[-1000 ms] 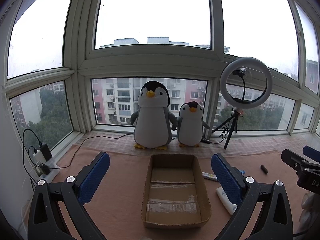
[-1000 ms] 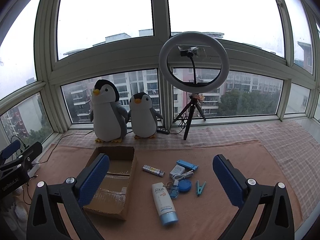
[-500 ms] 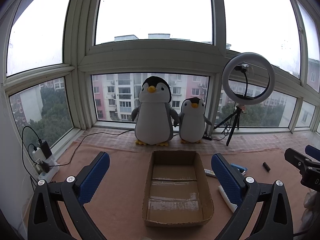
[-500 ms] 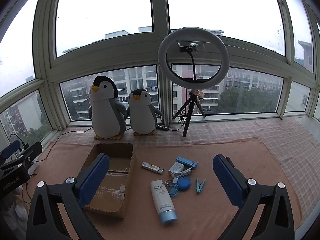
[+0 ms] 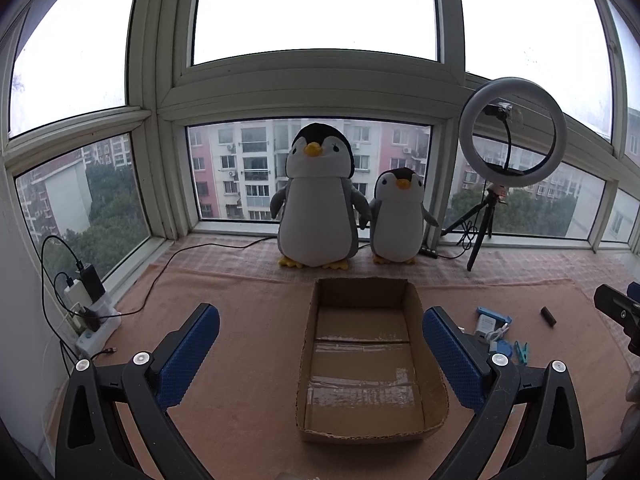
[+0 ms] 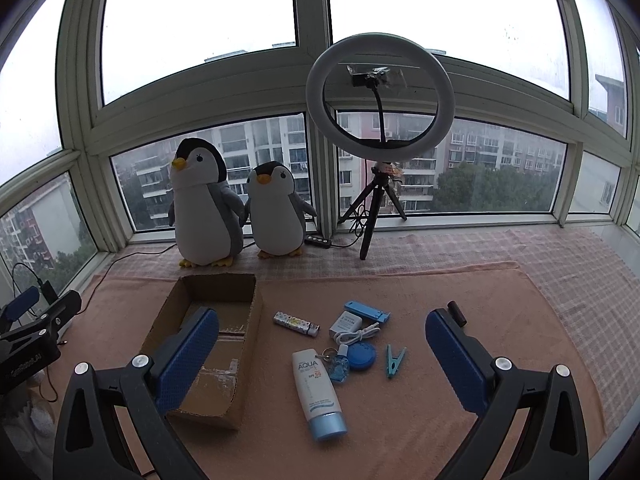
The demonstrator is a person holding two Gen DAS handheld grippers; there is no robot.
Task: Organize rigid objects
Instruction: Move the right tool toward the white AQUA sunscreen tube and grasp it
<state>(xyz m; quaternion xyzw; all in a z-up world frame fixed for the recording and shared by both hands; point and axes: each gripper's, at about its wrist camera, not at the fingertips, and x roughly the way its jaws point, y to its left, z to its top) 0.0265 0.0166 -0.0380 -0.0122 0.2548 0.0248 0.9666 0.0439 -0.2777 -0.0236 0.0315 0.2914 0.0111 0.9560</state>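
An open cardboard box (image 5: 360, 400) lies on the pink mat, right in front of my left gripper (image 5: 320, 318), which is open and holds nothing. In the right wrist view the box (image 6: 218, 288) sits at the left. To its right lie a sunscreen tube (image 6: 318, 394), a patterned lighter (image 6: 296, 323), a white charger with cable (image 6: 348, 326), a blue flat holder (image 6: 366, 311), a blue round case (image 6: 361, 356), a teal clothespin (image 6: 394, 360) and a small black cylinder (image 6: 456, 312). My right gripper (image 6: 322, 320) hovers open above these items.
Two plush penguins (image 5: 320, 208) stand at the window behind the box. A ring light on a tripod (image 6: 380, 100) stands to their right. A power strip with chargers and cables (image 5: 86, 312) lies at the left wall. The pink mat (image 6: 460, 280) covers the sill.
Both views have shifted slightly, so the box and the items sit a little higher in frame. Both grippers stay open and nothing on the mat has moved.
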